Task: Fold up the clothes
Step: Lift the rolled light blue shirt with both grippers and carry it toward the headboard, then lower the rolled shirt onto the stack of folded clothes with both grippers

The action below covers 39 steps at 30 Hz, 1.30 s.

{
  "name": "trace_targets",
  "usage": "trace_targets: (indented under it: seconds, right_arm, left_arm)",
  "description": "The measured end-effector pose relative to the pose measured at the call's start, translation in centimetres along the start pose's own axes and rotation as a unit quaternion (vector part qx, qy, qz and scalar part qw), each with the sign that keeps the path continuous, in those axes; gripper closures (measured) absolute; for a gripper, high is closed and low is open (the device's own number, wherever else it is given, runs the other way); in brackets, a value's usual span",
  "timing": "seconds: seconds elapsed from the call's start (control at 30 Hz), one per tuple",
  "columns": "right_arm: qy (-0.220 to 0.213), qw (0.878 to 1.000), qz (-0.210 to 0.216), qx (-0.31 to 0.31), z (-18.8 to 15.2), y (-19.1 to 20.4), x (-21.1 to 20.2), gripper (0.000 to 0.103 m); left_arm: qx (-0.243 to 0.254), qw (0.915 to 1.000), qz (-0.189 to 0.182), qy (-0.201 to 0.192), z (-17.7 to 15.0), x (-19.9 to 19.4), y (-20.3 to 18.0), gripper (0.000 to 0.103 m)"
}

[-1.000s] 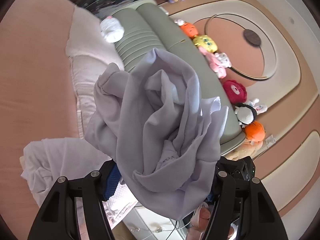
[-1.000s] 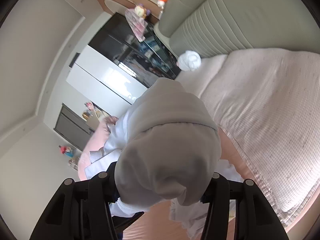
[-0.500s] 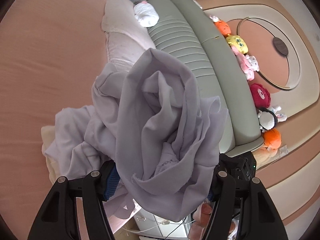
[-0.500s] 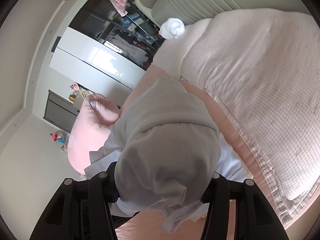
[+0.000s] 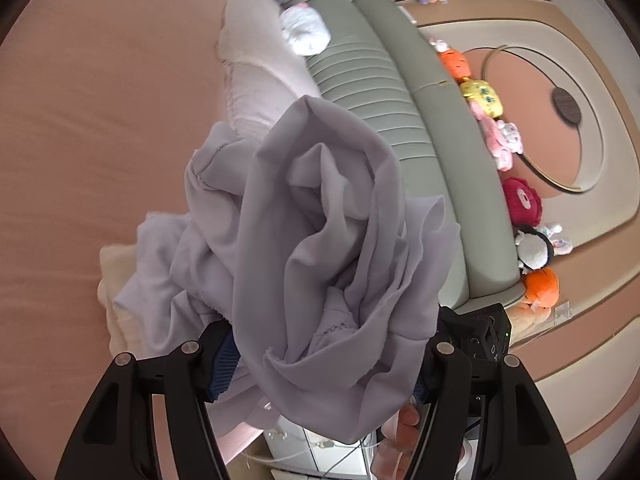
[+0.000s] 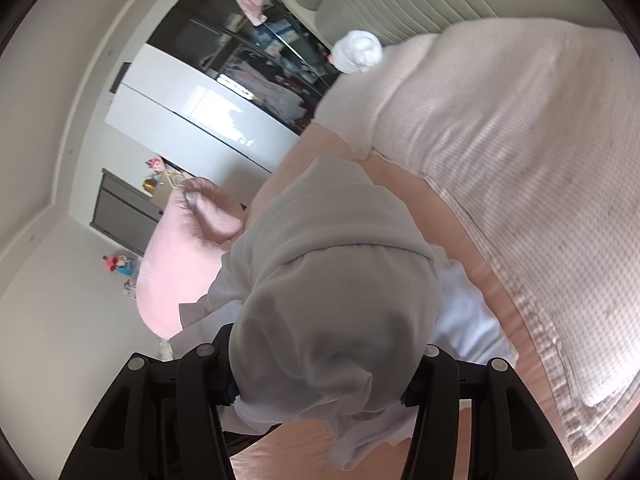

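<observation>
A pale lavender garment [image 5: 320,220] is bunched up in a thick wad between the fingers of my left gripper [image 5: 322,356], which is shut on it. Its loose part trails down left onto the peach bed sheet [image 5: 100,120]. In the right wrist view the same garment [image 6: 340,280] looks greyish and fills the jaws of my right gripper [image 6: 320,372], also shut on it. More of the fabric lies white-lilac on the sheet below and to the right. The fingertips of both grippers are hidden by the cloth.
A pink waffle blanket [image 6: 500,140] covers the bed's far part, with a white rolled cloth [image 5: 306,34] by the grey-green headboard [image 5: 400,92]. Plush toys [image 5: 520,200] line the headboard. A pink pillow [image 6: 180,248] lies left, and a cream cloth [image 5: 116,276] lies under the garment.
Both grippers have come down toward the bed with the garment still gripped. Its hanging part now rests spread on the sheet, and the bed fills more of both views.
</observation>
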State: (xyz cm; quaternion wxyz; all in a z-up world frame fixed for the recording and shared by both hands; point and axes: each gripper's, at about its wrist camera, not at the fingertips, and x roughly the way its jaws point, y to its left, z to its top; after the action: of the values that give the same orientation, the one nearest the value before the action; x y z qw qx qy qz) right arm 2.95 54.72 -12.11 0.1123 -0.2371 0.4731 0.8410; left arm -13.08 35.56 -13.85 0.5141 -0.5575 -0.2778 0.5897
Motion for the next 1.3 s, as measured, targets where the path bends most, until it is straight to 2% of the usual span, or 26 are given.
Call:
trace_targets:
  seconds: [0.07,0.17,0.23,0.3,0.37,0.4,0.5,0.53,0.57,0.63,0.8,0.87,0.93,1.0,1.1,1.17,1.3]
  right_arm:
    - [0.013,1.0,-0.006,0.015,-0.5,-1.2,0.8,0.048]
    - [0.022,0.999,0.002,0.041,-1.5,-3.0,1.8,0.047]
    - [0.018,0.999,0.009,0.05,-1.9,-3.6,1.8,0.047]
    - [0.013,0.998,0.013,0.054,-2.0,-4.0,1.5,0.047]
    - [0.014,0.998,0.014,0.058,-2.0,-4.3,1.3,0.047]
    - [0.015,0.998,0.014,0.06,-1.9,-4.4,1.2,0.047]
    - [0.019,0.998,0.014,0.058,-1.9,-4.3,1.1,0.046]
    - [0.02,0.998,0.015,0.056,-2.0,-4.2,1.1,0.046]
    - [0.021,0.998,0.015,0.053,-2.0,-4.1,1.1,0.046]
    - [0.021,0.998,0.015,0.053,-2.1,-4.0,1.1,0.046]
    - [0.021,0.998,0.012,0.054,-2.1,-4.0,1.2,0.045]
    - [0.024,0.998,0.009,0.051,-2.0,-3.9,1.2,0.044]
    - [0.026,0.998,0.005,0.052,-2.0,-4.0,1.0,0.039]
    - [0.028,0.998,-0.001,0.056,-1.9,-4.1,0.8,0.034]
    - [0.044,0.997,-0.027,0.05,-1.5,-3.9,0.1,0.031]
    - [0.066,0.996,-0.046,0.035,-1.1,-3.5,-0.4,0.029]
    - [0.08,0.993,-0.088,-0.019,-0.3,-1.9,-2.2,0.029]
  left_arm:
    - [0.003,0.9999,0.015,-0.005,-0.4,0.0,0.6,0.039]
    - [0.042,0.9978,0.05,-0.012,-0.9,0.0,0.2,0.038]
    - [0.048,0.997,0.06,-0.002,-1.1,0.1,-0.2,0.037]
    - [0.045,0.9969,0.064,0.008,-1.1,-0.1,-0.6,0.034]
    - [0.049,0.9958,0.077,0.01,-1.1,-0.7,-1.1,0.023]
    - [0.052,0.9949,0.086,0.007,-1.2,-1.1,-1.4,0.023]
    - [0.073,0.9878,0.128,-0.049,-1.6,-3.5,-2.9,0.02]
    - [0.09,0.9846,0.135,-0.065,-1.6,-4.1,-3.6,0.01]
    - [0.11,0.9811,0.143,-0.069,-1.4,-4.4,-4.3,0.004]
    - [0.135,0.9755,0.162,-0.062,-1.0,-4.2,-5.1,0.003]
    - [0.138,0.975,0.162,-0.064,0.8,-2.3,-5.1,0.003]
    - [0.116,0.9794,0.153,-0.062,1.3,-1.8,-4.1,0.004]
    - [0.102,0.9812,0.152,-0.062,0.9,-1.4,-3.2,0.013]
    - [0.091,0.9855,0.133,-0.051,0.5,-0.9,-2.5,0.016]
    - [0.059,0.9922,0.103,-0.037,0.4,-0.7,-1.5,0.016]
    - [0.055,0.9924,0.104,-0.036,0.3,-0.7,-1.4,0.015]
    - [0.069,0.9907,0.113,-0.031,0.3,-0.3,-2.1,0.014]
